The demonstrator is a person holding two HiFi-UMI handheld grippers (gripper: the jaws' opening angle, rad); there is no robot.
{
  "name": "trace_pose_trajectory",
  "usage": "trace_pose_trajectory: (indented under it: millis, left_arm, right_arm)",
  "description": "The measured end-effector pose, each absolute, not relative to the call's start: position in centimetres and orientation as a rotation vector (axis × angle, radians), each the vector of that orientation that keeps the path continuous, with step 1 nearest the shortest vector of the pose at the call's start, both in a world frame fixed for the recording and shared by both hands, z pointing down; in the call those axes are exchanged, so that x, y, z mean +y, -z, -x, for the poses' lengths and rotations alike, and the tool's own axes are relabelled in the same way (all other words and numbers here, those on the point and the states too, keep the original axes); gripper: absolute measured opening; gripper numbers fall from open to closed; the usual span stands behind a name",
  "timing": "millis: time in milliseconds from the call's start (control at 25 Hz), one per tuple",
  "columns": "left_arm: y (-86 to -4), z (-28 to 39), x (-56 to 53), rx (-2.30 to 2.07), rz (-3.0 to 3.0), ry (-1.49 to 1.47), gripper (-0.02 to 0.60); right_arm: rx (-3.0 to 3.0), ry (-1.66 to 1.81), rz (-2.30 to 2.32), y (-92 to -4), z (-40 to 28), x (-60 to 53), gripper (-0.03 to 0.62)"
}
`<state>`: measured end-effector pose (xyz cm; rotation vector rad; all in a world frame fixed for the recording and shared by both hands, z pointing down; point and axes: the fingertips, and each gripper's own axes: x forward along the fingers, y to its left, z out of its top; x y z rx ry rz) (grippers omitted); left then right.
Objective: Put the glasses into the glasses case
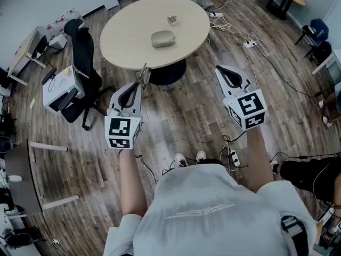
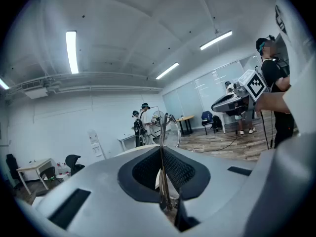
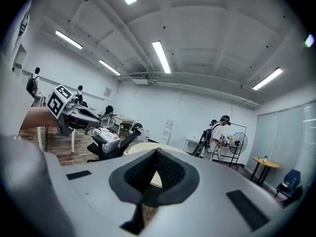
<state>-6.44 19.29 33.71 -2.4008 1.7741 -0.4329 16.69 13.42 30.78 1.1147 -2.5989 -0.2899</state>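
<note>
Thin wire-frame glasses point(image 2: 162, 152) sit clamped in my L gripper point(image 1: 139, 84), held over the floor just short of the round beige table point(image 1: 128, 41). Grey oval glasses case point(image 1: 163, 38) lies mid-table. R gripper point(image 1: 222, 72): pads together, nothing btwn them.

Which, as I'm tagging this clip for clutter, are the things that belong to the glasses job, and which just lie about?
Job: thin wire-framed glasses, clamped in the left gripper; oval greyish-beige glasses case on the round pale wooden table; right gripper, shut and empty.

Lying about: small greyish object beyond the case, too small to tell; black office chair; white power strip on the floor.
</note>
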Motion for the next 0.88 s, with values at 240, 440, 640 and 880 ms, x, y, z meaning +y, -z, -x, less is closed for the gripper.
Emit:
trace_pose_trajectory:
  millis: [240, 440, 640, 880]
  left_arm:
    - [-33.7, 6.0, 19.4, 1.767, 2.405, 0.422, 0.023]
    - [-34.4, 6.6, 19.0, 1.779, 2.405, 0.421, 0.023]
    - [-34.7, 8.5, 18.7, 1.790, 2.411, 0.409, 0.023]
    - [-35.4, 11.1, 18.4, 1.789, 2.427, 0.425, 0.023]
  right_arm:
    - [-2.598, 0.300, -1.119, -30.5, -16.9, 13.7, 0.002]
    - [-2.620, 0.283, -1.111, -31.0, -16.4, 13.4, 0.002]
    - [-2.597, 0.270, -1.102, -31.7, -14.9, 13.0, 0.002]
    - [-2.562, 0.245, -1.130, -32.4, -13.3, 12.4, 0.002]
